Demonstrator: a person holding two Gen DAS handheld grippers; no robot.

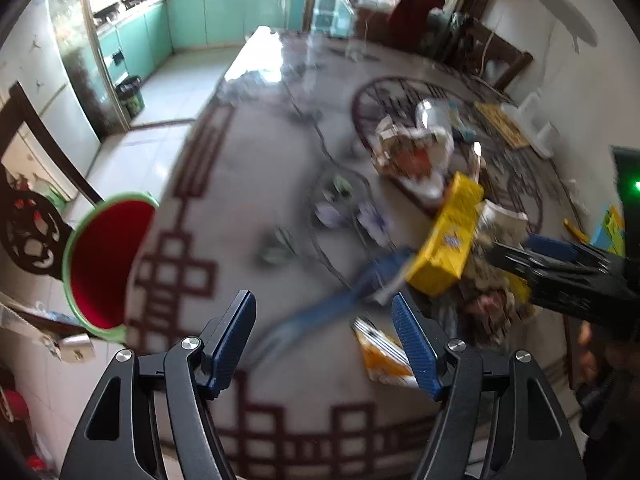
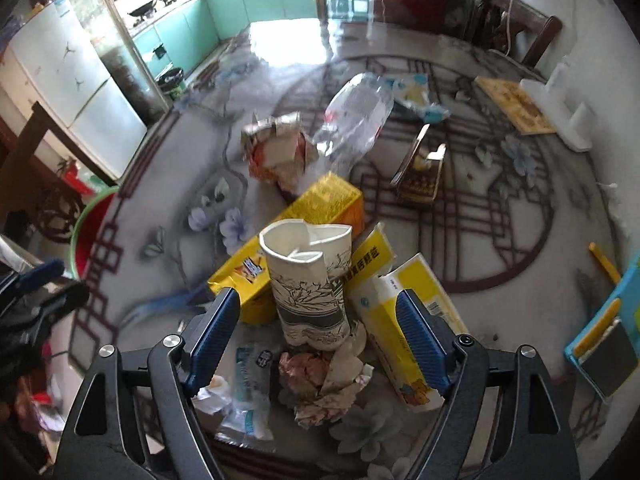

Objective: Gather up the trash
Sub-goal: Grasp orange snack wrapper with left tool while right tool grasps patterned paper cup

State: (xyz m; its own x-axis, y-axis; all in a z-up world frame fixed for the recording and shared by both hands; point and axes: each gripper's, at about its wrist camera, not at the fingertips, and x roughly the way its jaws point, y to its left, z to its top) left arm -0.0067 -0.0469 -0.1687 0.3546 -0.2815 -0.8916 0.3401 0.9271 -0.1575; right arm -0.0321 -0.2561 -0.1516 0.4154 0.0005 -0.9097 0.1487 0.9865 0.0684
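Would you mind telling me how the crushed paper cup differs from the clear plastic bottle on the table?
The paper cup stands upright in the near pile; the plastic bottle lies on its side farther back. The cup is opaque white with a dark ink drawing; the bottle is see-through. The cup's rim is dented and torn open at the top; the bottle looks squashed along its body. Both are empty, damaged containers lying among the trash on the patterned table.

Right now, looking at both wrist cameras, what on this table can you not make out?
- Left wrist view: motion blur smears the yellow box and the orange wrapper; their print is unreadable.
- Left wrist view: the red bin is partly hidden by the table edge, so its contents stay unseen.
- Right wrist view: the crushed paper cup hides part of the litter behind it.
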